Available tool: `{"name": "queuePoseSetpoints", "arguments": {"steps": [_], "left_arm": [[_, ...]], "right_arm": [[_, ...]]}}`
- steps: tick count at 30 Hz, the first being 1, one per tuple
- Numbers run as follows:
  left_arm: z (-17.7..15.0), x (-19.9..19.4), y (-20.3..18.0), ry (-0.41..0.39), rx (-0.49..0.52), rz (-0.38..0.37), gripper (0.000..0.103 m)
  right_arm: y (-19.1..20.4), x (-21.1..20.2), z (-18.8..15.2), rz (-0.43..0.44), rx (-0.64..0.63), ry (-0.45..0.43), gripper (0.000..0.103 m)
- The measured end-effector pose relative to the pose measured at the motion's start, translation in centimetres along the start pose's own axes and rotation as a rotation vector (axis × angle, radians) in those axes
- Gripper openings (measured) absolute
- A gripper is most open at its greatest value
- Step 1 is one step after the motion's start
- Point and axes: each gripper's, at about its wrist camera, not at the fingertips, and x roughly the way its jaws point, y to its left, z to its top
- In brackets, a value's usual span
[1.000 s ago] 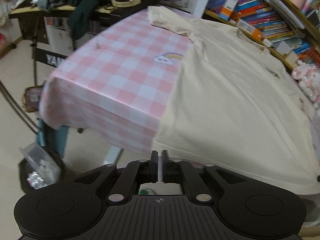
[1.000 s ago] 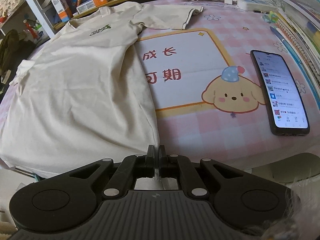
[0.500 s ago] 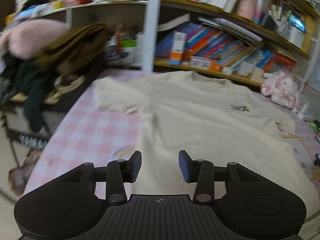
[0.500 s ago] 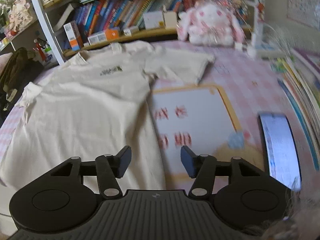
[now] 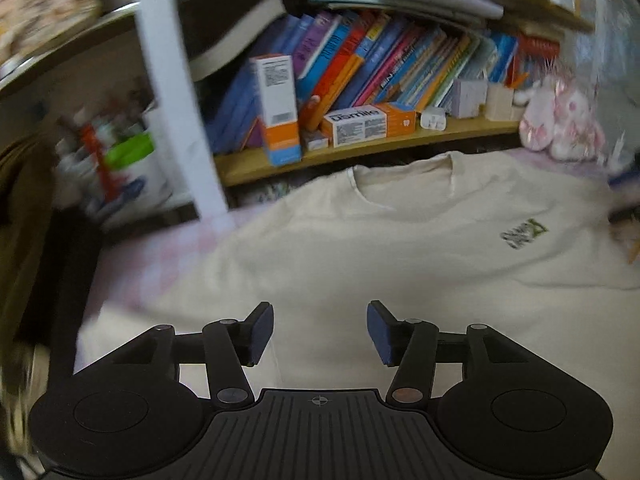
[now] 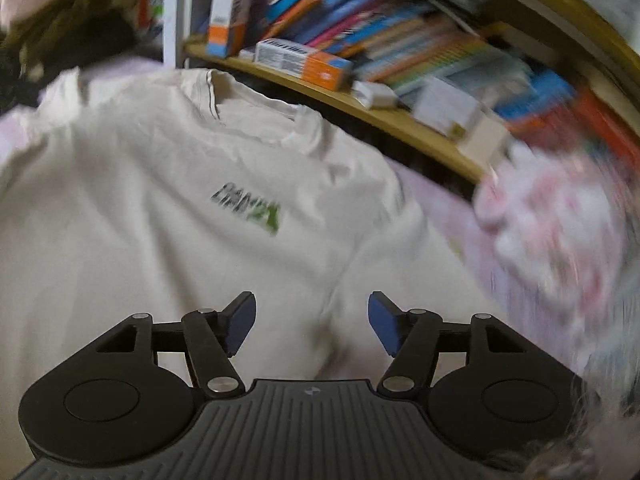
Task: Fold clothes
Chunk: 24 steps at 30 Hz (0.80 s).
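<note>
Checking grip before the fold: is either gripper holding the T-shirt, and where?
Nothing is held. The left gripper and right gripper are opening, empty, above the cream T-shirt.

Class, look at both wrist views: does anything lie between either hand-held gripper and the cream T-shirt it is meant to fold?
Nothing visible does. The left hand-held gripper and the right hand-held gripper are both over the T-shirt, jaws opening with nothing between them. The plush toy and bookshelf sit beyond the shirt, off to the side.

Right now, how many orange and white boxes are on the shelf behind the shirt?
2: a tall box standing upright, and a long box lying flat to its right. Others may hide among the books.
</note>
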Motion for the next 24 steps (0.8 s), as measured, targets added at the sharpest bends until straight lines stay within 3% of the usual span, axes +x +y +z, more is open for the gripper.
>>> {"name": "queuePoseSetpoints", "arguments": {"steps": [6, 11, 15, 17, 20, 22, 24], "left_arm": [[5.2, 6.9, 2.3, -0.040, 0.042, -0.033, 0.052], [7.4, 11.8, 2.4, -0.017, 0.133, -0.039, 0.052], [8.3, 14.2, 2.4, -0.014, 0.125, -0.123, 0.052], [8.8, 15.9, 1.9, 0.005, 0.158, -0.119, 0.052], [9.4, 18.6, 2.4, 0.045, 0.128, -0.034, 0.052], [9.1, 18.8, 3.2, 0.050, 0.104, -0.045, 0.052], [8.7, 18.8, 4.0, 0.052, 0.079, -0.062, 0.052]], "right_arm": [[-1.8, 6.9, 7.9, 0.016, -0.022, -0.044, 0.051], [-0.9, 12.5, 12.4, 0.012, -0.097, 0.010, 0.043], [-0.9, 14.9, 13.8, 0.113, -0.076, 0.018, 0.042], [-0.5, 16.2, 14.6, 0.157, -0.088, 0.028, 0.040], [0.2, 19.6, 15.8, 0.047, -0.137, 0.086, 0.029], [-0.7, 21.4, 16.8, -0.011, -0.047, 0.085, 0.030], [-2.3, 21.9, 17.4, -0.017, 0.091, 0.050, 0.034]]}}
